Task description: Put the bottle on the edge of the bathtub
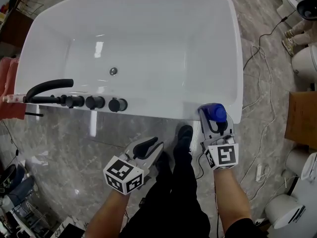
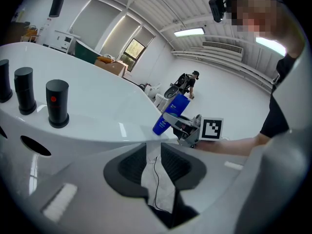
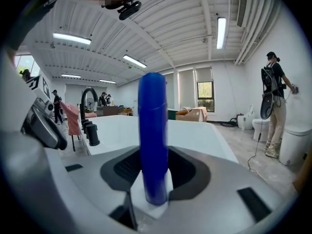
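A blue bottle (image 1: 216,113) stands upright between the jaws of my right gripper (image 1: 217,122), just off the near right corner of the white bathtub (image 1: 148,112). In the right gripper view the bottle (image 3: 153,130) fills the gap, the right gripper (image 3: 153,165) is shut on it, and the tub rim (image 3: 195,136) lies beyond. My left gripper (image 1: 151,150) hangs lower, in front of the tub's near wall, open with nothing in it. The left gripper view shows the left gripper (image 2: 153,152) with only floor and a cable in its gap, and the bottle (image 2: 171,112) tilted over the rim (image 2: 97,118).
A black faucet (image 1: 47,88) and three black knobs (image 1: 94,102) sit on the near left rim. A pink towel (image 1: 7,83) hangs at far left. My black-clad leg and shoe (image 1: 184,139) stand between the grippers. Cables (image 1: 262,63), a cardboard box (image 1: 302,118) and toilets (image 1: 303,63) lie to the right.
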Action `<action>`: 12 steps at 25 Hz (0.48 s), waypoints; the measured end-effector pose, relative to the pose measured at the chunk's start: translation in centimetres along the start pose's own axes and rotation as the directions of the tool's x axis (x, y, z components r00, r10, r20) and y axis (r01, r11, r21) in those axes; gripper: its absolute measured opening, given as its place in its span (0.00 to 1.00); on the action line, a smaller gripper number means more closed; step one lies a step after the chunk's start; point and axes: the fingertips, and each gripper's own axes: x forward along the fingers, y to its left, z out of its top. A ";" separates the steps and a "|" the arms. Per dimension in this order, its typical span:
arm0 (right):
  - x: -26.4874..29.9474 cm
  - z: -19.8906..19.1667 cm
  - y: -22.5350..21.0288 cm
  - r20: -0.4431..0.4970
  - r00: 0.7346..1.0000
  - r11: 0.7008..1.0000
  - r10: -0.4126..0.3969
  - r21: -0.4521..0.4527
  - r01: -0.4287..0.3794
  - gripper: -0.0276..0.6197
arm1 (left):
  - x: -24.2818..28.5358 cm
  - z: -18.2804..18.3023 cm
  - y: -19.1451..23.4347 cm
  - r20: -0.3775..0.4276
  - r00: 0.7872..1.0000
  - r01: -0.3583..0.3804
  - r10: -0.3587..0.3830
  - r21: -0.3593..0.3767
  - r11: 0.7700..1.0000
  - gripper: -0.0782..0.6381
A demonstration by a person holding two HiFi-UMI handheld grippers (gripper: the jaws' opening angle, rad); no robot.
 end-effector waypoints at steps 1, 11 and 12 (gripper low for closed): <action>0.0 -0.1 0.0 -0.004 1.000 1.000 0.004 0.002 -0.004 0.29 | 0.0 0.0 0.0 -0.001 1.000 0.001 -0.001 0.002 1.000 0.25; -0.5 0.7 0.8 -0.053 0.996 0.997 0.068 0.024 -0.067 0.33 | -1.0 2.1 -1.4 0.033 0.999 -0.007 0.006 0.022 1.000 0.25; -0.6 0.8 0.9 -0.057 0.996 0.997 0.071 0.027 -0.070 0.33 | -1.2 2.3 -1.5 0.034 0.999 -0.008 0.007 0.023 1.000 0.25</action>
